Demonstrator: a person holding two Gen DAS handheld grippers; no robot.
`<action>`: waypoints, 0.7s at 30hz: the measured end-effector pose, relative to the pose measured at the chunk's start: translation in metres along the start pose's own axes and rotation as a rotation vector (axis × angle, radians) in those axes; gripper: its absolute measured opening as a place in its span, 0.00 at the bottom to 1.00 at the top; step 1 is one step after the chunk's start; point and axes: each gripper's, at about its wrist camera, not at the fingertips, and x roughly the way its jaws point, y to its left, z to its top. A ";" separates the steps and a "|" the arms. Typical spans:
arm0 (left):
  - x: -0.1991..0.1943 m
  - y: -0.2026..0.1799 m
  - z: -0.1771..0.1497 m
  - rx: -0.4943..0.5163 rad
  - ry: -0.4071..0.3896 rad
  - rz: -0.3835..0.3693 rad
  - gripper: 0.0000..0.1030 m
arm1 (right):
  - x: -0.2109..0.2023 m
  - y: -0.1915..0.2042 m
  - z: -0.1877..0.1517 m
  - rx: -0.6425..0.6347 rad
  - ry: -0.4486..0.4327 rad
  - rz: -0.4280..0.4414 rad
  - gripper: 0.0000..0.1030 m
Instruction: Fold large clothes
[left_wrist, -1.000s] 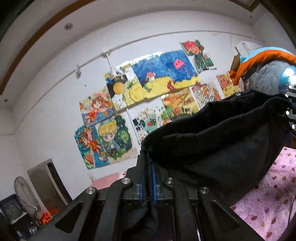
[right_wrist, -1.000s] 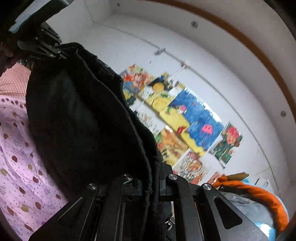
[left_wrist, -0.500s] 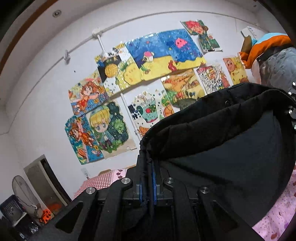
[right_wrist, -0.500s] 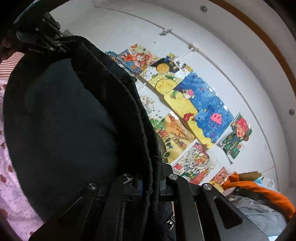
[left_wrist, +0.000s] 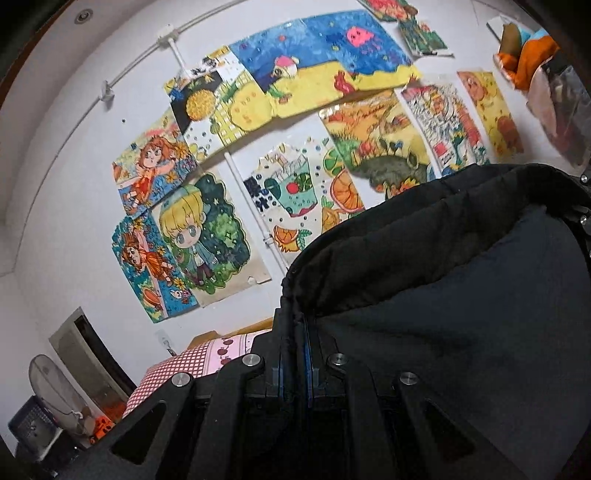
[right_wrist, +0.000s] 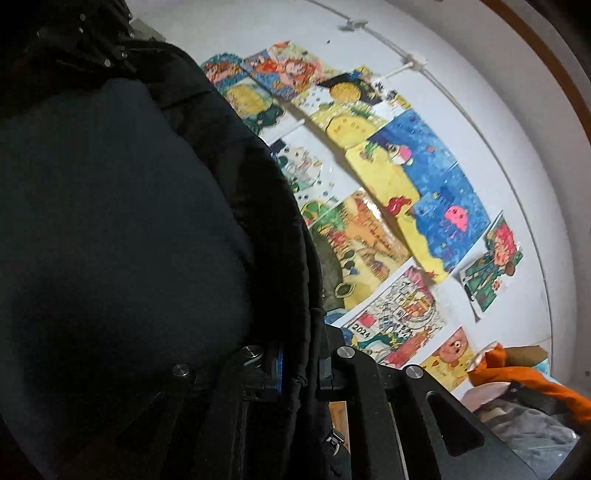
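Note:
A large black padded garment (left_wrist: 443, 295) hangs stretched between my two grippers, held up in the air in front of a wall. My left gripper (left_wrist: 295, 332) is shut on one edge of it, the thick hem pinched between the blue pads. My right gripper (right_wrist: 299, 354) is shut on the opposite edge of the garment (right_wrist: 129, 221), which fills the left half of the right wrist view. The other gripper shows at the far end of the cloth in each view, at the right edge in the left wrist view (left_wrist: 583, 206) and top left in the right wrist view (right_wrist: 92, 40).
The white wall carries several colourful drawings (left_wrist: 314, 81). A bed with red checked and pink cloth (left_wrist: 192, 365) lies below left. A fan (left_wrist: 51, 384) and a dark doorway (left_wrist: 92, 354) stand at far left. A pile of orange and grey clothes (right_wrist: 524, 398) lies at the right.
Both grippers have tilted and moved toward the wall with the garment. The pink dotted bedspread has dropped out of both views and the drawings look larger.

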 end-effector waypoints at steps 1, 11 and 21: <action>0.012 -0.004 0.000 0.015 0.007 0.008 0.08 | 0.008 0.003 -0.001 -0.002 0.009 -0.001 0.07; 0.095 -0.026 -0.021 -0.032 0.191 -0.059 0.08 | 0.073 0.044 -0.018 0.021 0.115 0.081 0.07; 0.127 -0.013 -0.046 -0.164 0.298 -0.227 0.14 | 0.076 0.056 -0.028 0.039 0.128 0.050 0.45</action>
